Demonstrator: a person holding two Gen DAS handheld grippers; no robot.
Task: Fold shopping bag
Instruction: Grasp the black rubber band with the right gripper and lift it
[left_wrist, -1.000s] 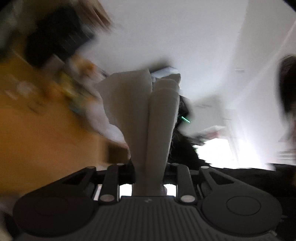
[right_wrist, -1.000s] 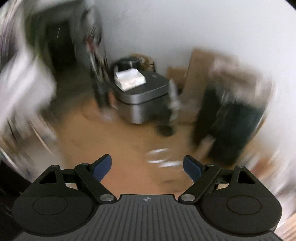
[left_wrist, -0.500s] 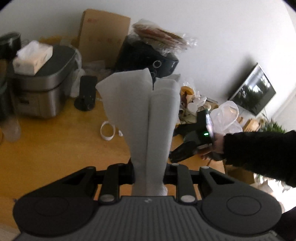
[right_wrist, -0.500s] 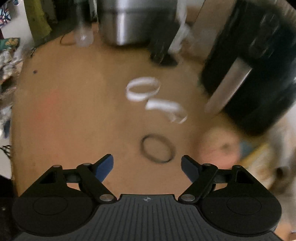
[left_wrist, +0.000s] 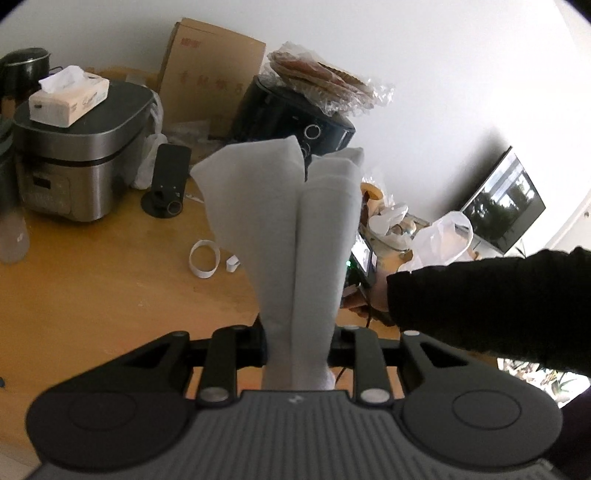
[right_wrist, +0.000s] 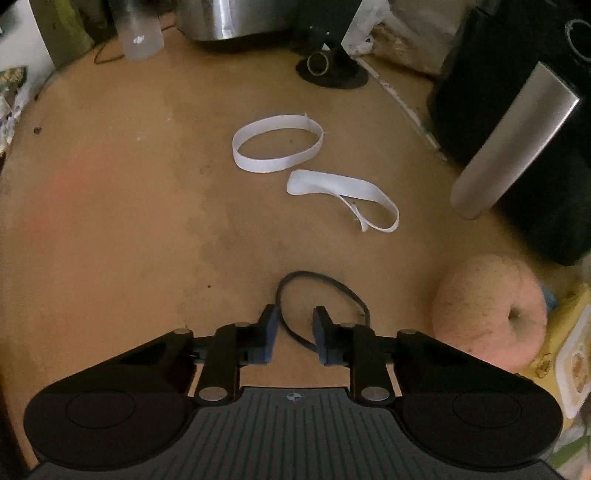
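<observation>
The left gripper (left_wrist: 297, 350) is clamping the folded shopping bag (left_wrist: 291, 236), a pale grey-white bundle that is sticking straight up out of the closed jaws. The bag is sitting in two thick folded columns pressed side by side, with a looser flap fanning out to the left near the top. It is being held up off the wooden table (left_wrist: 92, 295), not lying on it.

The right gripper (right_wrist: 294, 334) is hanging just over the tabletop with its blue-padded jaws partly apart, nothing pinched between them. A thin black elastic loop (right_wrist: 321, 295) is lying on the table right there, and part of its cord is running through the gap between the fingers, but the pads aren't squeezing it as far as the right wrist view shows.

Further out from that gripper, a closed white paper band (right_wrist: 277, 147) and a second, opened-out white strip (right_wrist: 343, 197) are lying near each other mid-table. An apple (right_wrist: 487, 310) is sitting off to the right, with a black air fryer (right_wrist: 517, 110) behind it.

In the left wrist view, the person's black sleeve (left_wrist: 480, 306) is reaching in from the right. At the back of the table, a tissue box (left_wrist: 68, 96) is resting on top of a steel rice cooker (left_wrist: 74, 155), next to a cardboard box (left_wrist: 210, 74) leaning on the wall.
</observation>
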